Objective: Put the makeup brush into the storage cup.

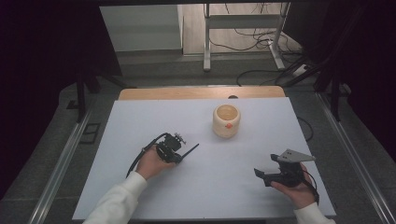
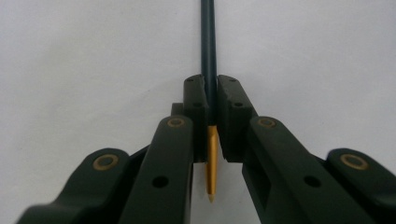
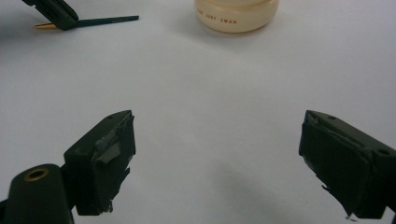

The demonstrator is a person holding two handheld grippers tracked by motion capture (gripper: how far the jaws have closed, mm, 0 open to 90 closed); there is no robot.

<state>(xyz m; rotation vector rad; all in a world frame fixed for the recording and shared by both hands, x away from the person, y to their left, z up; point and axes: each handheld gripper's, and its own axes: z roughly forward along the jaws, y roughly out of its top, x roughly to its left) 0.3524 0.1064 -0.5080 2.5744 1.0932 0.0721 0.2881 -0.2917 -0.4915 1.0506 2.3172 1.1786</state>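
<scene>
Clamping a dark pencil [image 2: 208, 42], the left gripper [image 2: 211, 105] is seen with jaws closed on the shaft; the gold tip points back toward the camera.

The right gripper [image 3: 217, 158] is held with jaws spread wide and nothing between them, low over the white table [image 1: 140, 116]. A cream cup [image 1: 226, 120] is placed upright near the far middle, well apart from both grippers, the pencil angled toward it.

White-topped table [image 1: 140, 186], bare wooden strip along far edge. Cream pot [image 1: 226, 121] stands on it right of centre, toward the far side, open top, small red mark on near face.
</scene>
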